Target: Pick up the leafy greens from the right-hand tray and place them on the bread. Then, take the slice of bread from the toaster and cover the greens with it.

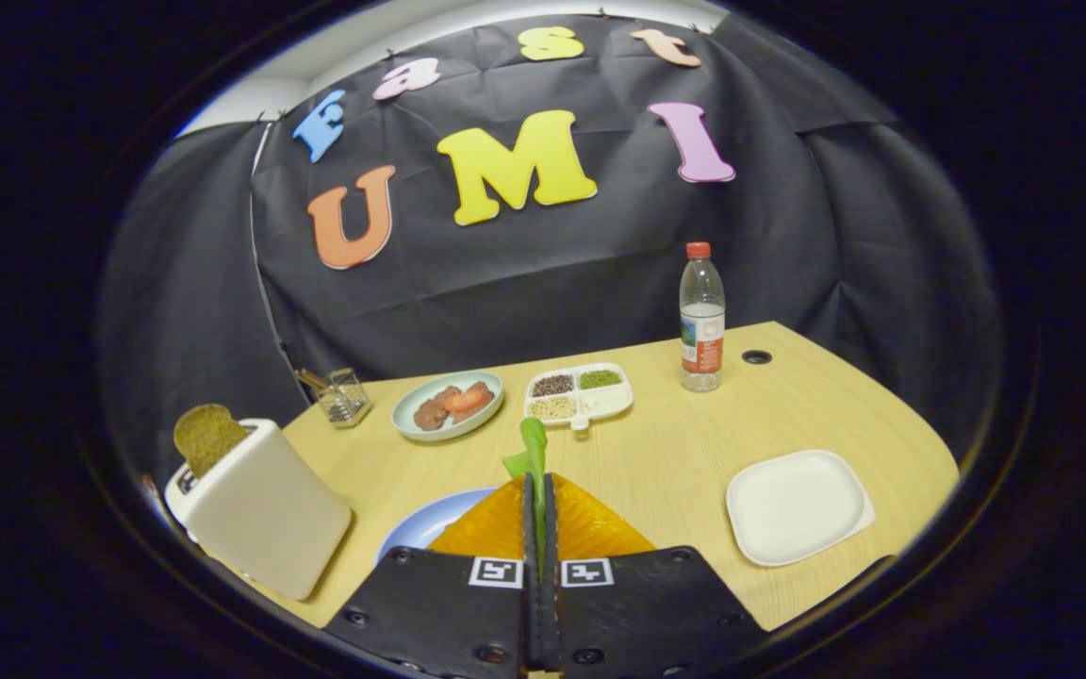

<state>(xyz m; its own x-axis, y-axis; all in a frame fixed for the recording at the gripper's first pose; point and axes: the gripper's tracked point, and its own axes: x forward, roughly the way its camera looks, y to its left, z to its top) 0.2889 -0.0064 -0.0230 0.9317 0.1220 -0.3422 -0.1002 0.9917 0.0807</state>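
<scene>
Clamped tight on the leafy greens (534, 451), my gripper (540, 490) is holding both fingers pressed together with the green leaf sticking up and out just past the tips. I am holding it over the near part of the wooden table (656, 453), with something orange (590, 528) lying directly beneath the fingers on a pale blue plate (420, 528); I cannot tell whether bread is showing there.

To my right, the white square tray (798, 505) is sitting near the table's curved near edge, well apart from the fingers, with open tabletop between us. To my left, the white toaster (260, 509) is standing close to the near left edge, a dark slice of bread (206, 436) poking up from its slot.

The leaf is looking bright green, thin and slightly curled at its top.

Farther off, a round plate of meat and tomato (449, 405) and a divided dish of grains (579, 394) are sitting side by side, a small glass holder (343, 396) to their left and a water bottle (701, 321) to the far right beside a cable hole (757, 357). Black cloth is draping the booth behind.
</scene>
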